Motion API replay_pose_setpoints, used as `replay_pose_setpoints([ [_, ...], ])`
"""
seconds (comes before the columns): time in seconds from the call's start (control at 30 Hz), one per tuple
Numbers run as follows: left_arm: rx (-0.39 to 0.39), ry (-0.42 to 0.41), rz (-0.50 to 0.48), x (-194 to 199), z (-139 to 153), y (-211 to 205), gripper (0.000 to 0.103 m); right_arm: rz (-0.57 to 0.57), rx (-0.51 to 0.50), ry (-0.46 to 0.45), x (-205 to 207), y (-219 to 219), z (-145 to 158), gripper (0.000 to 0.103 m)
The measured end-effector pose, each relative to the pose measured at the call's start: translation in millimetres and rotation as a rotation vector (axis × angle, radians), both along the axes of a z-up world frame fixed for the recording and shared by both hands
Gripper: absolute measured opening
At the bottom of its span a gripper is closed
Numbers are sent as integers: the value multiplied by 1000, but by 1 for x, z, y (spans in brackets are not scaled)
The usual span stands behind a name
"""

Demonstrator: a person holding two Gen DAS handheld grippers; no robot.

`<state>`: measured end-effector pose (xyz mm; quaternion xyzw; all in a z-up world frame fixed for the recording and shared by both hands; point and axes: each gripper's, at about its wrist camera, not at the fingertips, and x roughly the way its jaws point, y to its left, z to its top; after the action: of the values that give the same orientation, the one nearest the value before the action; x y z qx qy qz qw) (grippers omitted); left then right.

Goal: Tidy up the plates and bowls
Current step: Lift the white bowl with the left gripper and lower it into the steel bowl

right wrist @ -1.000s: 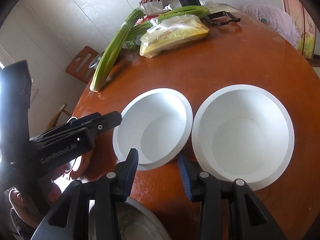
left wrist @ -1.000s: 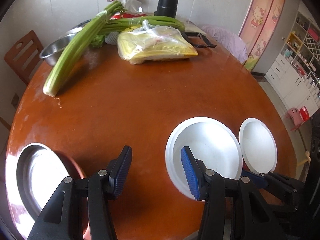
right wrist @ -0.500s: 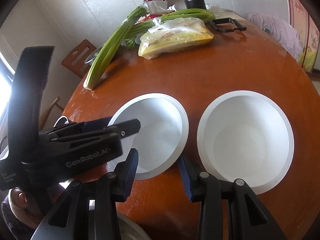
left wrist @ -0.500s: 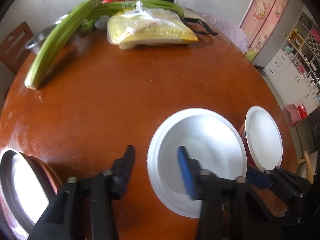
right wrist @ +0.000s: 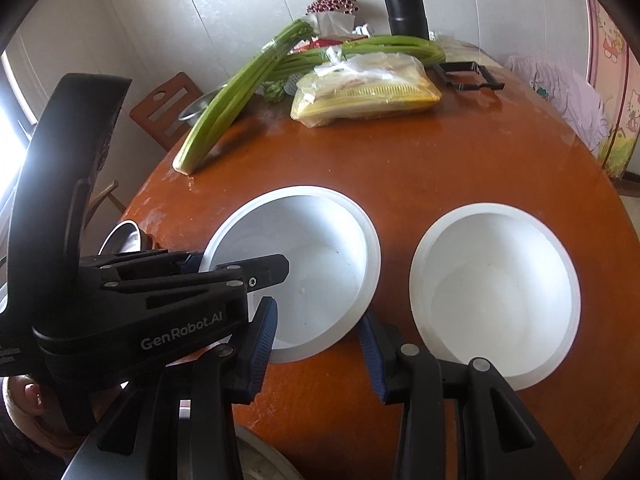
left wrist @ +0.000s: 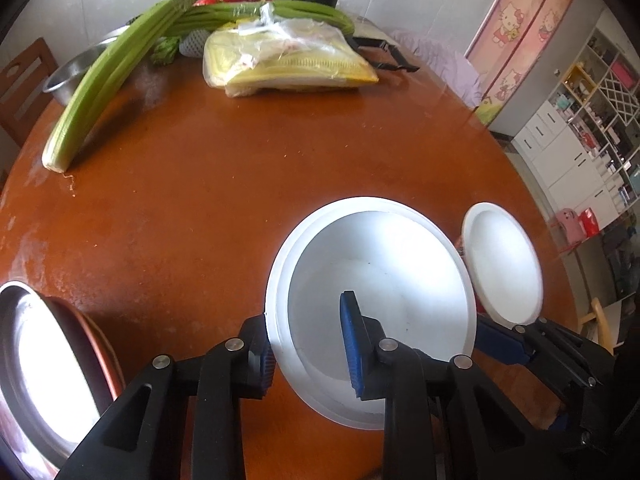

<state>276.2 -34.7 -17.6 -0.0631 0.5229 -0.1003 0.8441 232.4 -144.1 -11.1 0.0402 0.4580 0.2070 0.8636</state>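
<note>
I see the left gripper [left wrist: 306, 344] with jaws apart, straddling the near left rim of the white round bowl [left wrist: 372, 300] at lower centre of the left wrist frame: one blue pad outside the rim, one inside; contact I can't confirm. A second white round bowl [right wrist: 496, 292] sits just beside it, lower right in the right wrist frame, both on the round orange-brown wooden table [right wrist: 400, 168]. Right gripper [right wrist: 318, 346] is spread wide, holding nothing, near the first bowl's near edge. A shiny steel dish [left wrist: 36, 364] sits at lower left
</note>
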Motion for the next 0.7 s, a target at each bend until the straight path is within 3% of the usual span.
replay_pose_setpoints([
  [0.7, -3, -92, 23, -54, 35, 1, 28, 33, 11, -90, -46, -2, 31, 41],
])
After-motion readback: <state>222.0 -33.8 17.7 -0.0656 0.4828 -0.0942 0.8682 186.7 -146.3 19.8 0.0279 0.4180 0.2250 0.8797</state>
